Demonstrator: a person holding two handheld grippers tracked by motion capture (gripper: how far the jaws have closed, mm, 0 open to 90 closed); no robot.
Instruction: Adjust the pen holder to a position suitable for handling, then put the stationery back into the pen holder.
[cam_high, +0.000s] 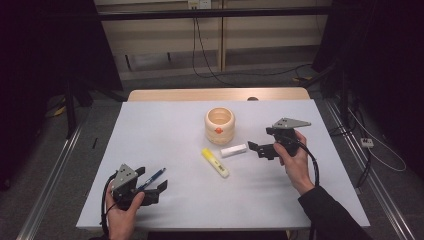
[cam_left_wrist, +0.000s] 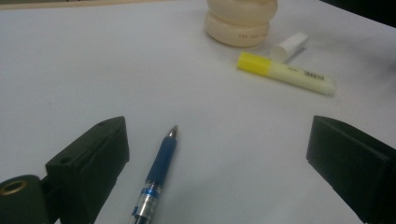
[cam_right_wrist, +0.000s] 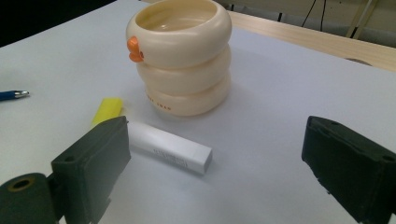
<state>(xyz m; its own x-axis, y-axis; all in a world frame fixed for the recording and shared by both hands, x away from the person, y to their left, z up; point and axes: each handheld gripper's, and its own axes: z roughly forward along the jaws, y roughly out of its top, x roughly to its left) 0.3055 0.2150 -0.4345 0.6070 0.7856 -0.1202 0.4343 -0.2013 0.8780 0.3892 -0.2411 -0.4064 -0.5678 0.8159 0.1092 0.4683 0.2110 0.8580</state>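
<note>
White worktop (cam_high: 165, 140), both grippers spread wide: left gripper (cam_left_wrist: 219, 154) straddles blue pen (cam_left_wrist: 159, 175), right gripper (cam_right_wrist: 212, 163) faces white eraser (cam_right_wrist: 170, 148) beside cream cup (cam_right_wrist: 184, 60); center jaws across each before pinching.

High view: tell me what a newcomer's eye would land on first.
The cream ringed cup with an orange spot stands upright near the middle of the white table. Just in front of it lie a yellow highlighter and a small white block. The right gripper is open just right of the block, while the left gripper, also open, sits at the near left corner by a blue pen.
</note>
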